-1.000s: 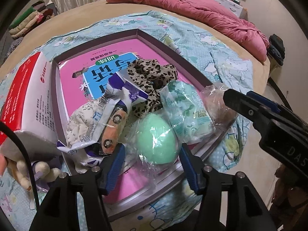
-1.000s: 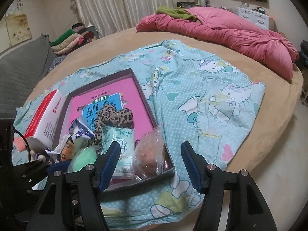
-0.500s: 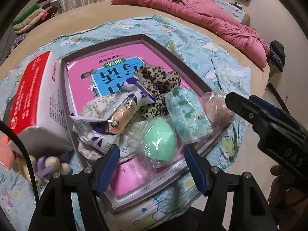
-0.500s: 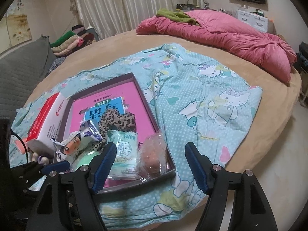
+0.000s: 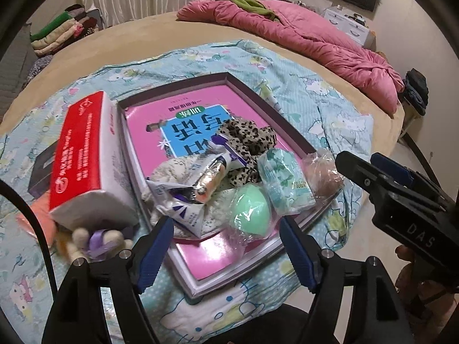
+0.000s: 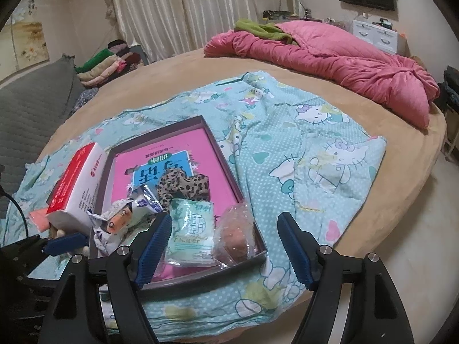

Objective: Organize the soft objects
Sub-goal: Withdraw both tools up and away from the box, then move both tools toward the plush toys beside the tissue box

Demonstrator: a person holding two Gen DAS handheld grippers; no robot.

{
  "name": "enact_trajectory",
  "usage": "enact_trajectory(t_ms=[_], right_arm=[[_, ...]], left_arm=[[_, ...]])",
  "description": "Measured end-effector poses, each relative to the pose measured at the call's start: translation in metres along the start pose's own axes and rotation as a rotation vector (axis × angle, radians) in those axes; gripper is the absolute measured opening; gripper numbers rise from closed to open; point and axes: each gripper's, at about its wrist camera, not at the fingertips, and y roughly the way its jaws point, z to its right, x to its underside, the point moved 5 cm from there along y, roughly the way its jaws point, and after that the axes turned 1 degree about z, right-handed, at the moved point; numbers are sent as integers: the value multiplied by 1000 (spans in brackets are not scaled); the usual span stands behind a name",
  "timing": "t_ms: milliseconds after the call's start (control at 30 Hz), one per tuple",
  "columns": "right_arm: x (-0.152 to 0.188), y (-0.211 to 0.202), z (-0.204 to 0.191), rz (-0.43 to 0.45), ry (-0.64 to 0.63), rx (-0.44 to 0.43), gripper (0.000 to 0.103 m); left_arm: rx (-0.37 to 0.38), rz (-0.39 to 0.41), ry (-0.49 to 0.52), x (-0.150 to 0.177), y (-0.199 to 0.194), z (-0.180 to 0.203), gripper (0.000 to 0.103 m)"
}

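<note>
A shallow purple box (image 5: 252, 94) (image 6: 221, 157) with a pink book inside lies on a blue cartoon sheet. At its near end lie a leopard scrunchie (image 5: 249, 140) (image 6: 183, 185), a green sponge in plastic (image 5: 251, 212), a mint tissue pack (image 5: 282, 183) (image 6: 190, 232), a brown item in a clear bag (image 5: 325, 176) (image 6: 236, 238) and a white printed packet (image 5: 189, 197) (image 6: 120, 223). My left gripper (image 5: 226, 252) is open and empty, just short of the box. My right gripper (image 6: 222, 249) is open and empty above the box's near right corner.
A red and white tissue box (image 5: 83, 154) (image 6: 74, 186) stands left of the purple box, with a small plush toy (image 5: 97, 240) below it. A pink quilt (image 6: 330, 66) lies at the far side of the round bed. Folded clothes (image 6: 106, 63) are stacked at far left.
Both grippers have pulled back and up from the box, so the objects look smaller and farther. Both stay open. The objects have not moved.
</note>
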Motion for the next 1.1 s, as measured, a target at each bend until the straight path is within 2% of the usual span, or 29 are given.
enact_trajectory(t_ms=[533, 1100], right_arm=[[-3, -21, -23, 22, -44, -7, 78], [-13, -53, -85, 65, -153, -78, 78]], left_arm=[[1, 61, -28, 4, -50, -18, 79], [-63, 122, -75, 12, -103, -59, 84]])
